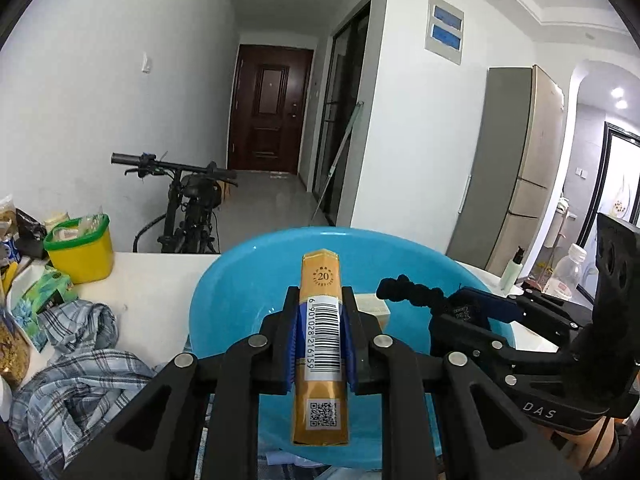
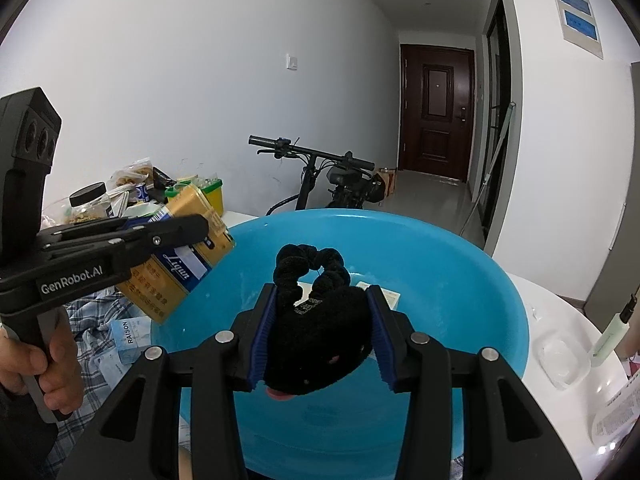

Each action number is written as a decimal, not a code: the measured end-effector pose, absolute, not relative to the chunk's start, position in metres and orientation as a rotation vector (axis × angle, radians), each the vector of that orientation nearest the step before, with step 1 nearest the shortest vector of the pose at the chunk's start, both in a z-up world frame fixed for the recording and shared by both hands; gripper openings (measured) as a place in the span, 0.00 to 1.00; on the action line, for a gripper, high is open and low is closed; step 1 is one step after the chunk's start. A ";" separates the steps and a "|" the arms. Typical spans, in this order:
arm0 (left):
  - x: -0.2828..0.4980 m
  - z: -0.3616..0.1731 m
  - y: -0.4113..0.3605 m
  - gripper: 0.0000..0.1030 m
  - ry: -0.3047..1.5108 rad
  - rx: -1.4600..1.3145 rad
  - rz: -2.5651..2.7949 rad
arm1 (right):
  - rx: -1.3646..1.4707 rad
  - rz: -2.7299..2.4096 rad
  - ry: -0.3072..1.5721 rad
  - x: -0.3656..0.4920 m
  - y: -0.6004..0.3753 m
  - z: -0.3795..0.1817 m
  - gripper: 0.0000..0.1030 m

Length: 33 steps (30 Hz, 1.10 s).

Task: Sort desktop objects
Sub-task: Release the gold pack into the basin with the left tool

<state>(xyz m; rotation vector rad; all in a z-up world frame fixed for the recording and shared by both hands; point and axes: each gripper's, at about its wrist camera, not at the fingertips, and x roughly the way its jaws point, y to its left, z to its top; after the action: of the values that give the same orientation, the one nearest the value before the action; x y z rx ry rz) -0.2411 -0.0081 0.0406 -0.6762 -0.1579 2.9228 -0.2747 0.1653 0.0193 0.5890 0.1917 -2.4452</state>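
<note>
The left gripper (image 1: pixel 320 336) clamps a gold rectangular cigarette pack (image 1: pixel 321 344) with a white barcode strip, held above the round blue plastic basin (image 1: pixel 224 292). The right gripper (image 2: pixel 320 334) pinches a fuzzy black fabric scrunchie (image 2: pixel 316 320) between its blue pads, also over the basin. A small pale box (image 1: pixel 374 306) lies inside the basin. A crumpled blue plaid cloth (image 1: pixel 76 364) lies left of the basin; a yellow tub with a green rim (image 1: pixel 80 248) stands beyond that.

The gold cigarette pack (image 1: pixel 321 344) bore "20", barcode "6901028216159" and, in the right wrist view, "Liqun". The left tongs (image 2: pixel 176 236) read "GenRobot.AI"; the lower-left blue packet (image 2: pixel 130 334) read "RAISON".
</note>
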 end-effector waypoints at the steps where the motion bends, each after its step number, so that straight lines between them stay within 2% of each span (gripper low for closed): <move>1: -0.241 0.040 -0.008 0.19 -0.155 -0.672 2.924 | 0.588 -2.444 0.192 -0.275 0.164 0.020 0.42; 26: -0.236 0.039 0.005 0.20 -0.101 -0.683 2.910 | 0.578 -2.443 0.197 -0.274 0.166 0.020 0.42; 27: -0.236 0.039 0.005 0.25 -0.091 -0.686 2.925 | 0.579 -2.443 0.197 -0.274 0.166 0.020 0.42; 29: -0.240 0.038 0.008 0.99 -0.052 -0.753 3.012 | 0.580 -2.444 0.200 -0.274 0.166 0.020 0.41; 33: -0.235 0.041 -0.001 1.00 -0.107 -0.667 3.029 | 0.578 -2.450 0.185 -0.273 0.171 0.021 0.43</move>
<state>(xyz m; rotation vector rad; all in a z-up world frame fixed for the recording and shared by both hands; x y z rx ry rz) -0.2346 -0.0011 0.0412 -0.6665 -0.1067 3.0294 -0.2734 0.1706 0.0215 0.5779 0.1854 -2.4502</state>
